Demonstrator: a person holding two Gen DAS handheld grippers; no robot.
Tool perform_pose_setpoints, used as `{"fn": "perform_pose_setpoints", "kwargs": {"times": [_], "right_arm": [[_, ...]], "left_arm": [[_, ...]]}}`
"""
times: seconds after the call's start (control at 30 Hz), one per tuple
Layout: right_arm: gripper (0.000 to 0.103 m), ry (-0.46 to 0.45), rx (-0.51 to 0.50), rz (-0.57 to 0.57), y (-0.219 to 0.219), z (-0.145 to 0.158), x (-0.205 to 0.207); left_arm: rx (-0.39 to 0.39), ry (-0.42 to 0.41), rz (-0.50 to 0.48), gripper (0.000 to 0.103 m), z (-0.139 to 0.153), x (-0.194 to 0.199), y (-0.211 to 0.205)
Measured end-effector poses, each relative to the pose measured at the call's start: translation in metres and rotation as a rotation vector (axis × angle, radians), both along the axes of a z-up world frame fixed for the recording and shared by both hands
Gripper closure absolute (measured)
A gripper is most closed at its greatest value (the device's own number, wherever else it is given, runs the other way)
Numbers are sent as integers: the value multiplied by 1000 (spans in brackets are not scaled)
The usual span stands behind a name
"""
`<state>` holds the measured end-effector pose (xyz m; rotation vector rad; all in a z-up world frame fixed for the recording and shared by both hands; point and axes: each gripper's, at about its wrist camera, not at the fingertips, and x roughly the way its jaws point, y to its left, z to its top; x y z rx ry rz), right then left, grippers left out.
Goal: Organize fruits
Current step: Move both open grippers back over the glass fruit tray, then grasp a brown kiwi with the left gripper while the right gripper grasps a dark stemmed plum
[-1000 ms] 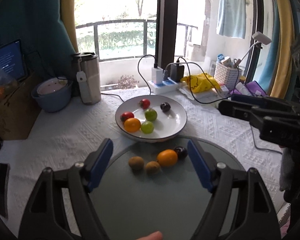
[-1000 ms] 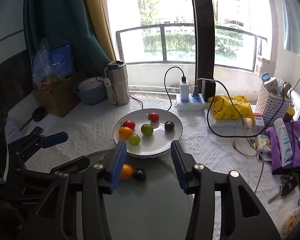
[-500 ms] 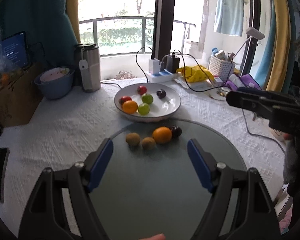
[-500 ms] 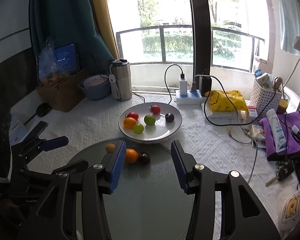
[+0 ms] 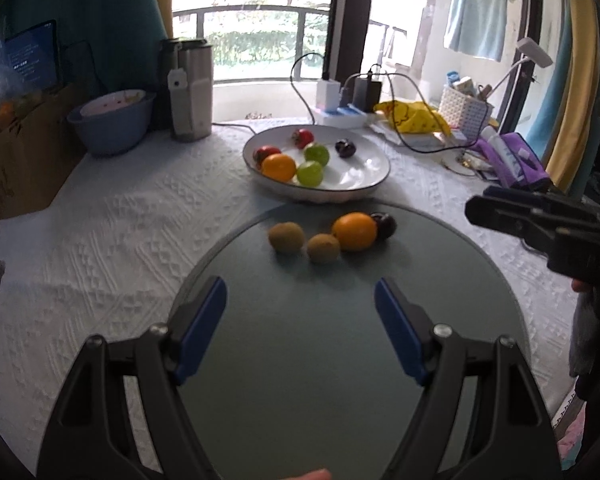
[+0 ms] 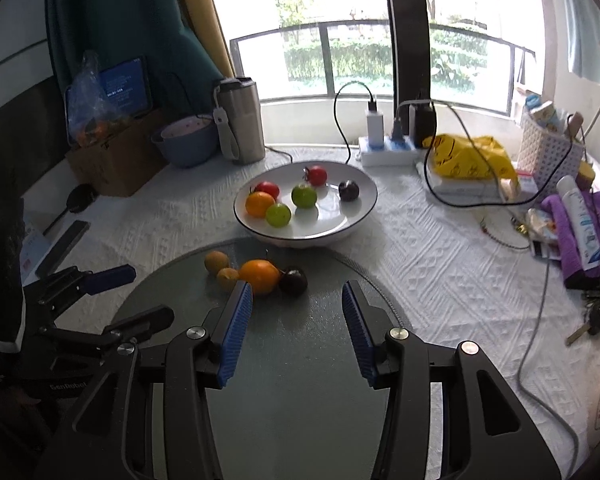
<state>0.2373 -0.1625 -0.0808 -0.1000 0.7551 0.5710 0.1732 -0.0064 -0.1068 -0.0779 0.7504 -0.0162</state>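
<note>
The left gripper (image 5: 300,300) has its blue-padded jaws spread wide with nothing between them, low in the frame over a round grey glass disc (image 5: 340,380). The right gripper (image 6: 296,300) also holds its jaws apart on nothing, narrower than the left's, over the same disc.

Just above the left jaws, at mid-frame, four fruits lie in a row on the disc: two brown kiwis (image 5: 286,237) (image 5: 323,247), an orange (image 5: 354,231) and, touching it on the right, a dark plum (image 5: 385,225). In the right wrist view the orange sits just beyond the left pad's tip.

Further up, at the disc's far edge, a white plate (image 5: 364,178) on the white tablecloth (image 5: 120,232) holds two red fruits, an orange one, two green ones and a dark one. A steel tumbler (image 5: 191,88) and a blue bowl (image 5: 112,128) stand upper left.
</note>
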Motion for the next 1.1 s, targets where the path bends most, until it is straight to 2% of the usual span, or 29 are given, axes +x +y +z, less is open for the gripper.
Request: {"fn": "perform_pose_setpoints", "kwargs": {"times": [0.33,0.5,0.77,1.1], "right_arm": [[54,68,-23,13,15,-29,23],[54,93,-37,19,22,-41,33],[54,123,-52,22,25,-52,46],[54,142,-62,61,34,-57,56]], "left_arm": [[7,47,26,25,-17,31,17],[64,75,17,25,-22,48,24],[79,114,-20,26,-32,65,28],[81,118,-63,26,-32,82,25]]}}
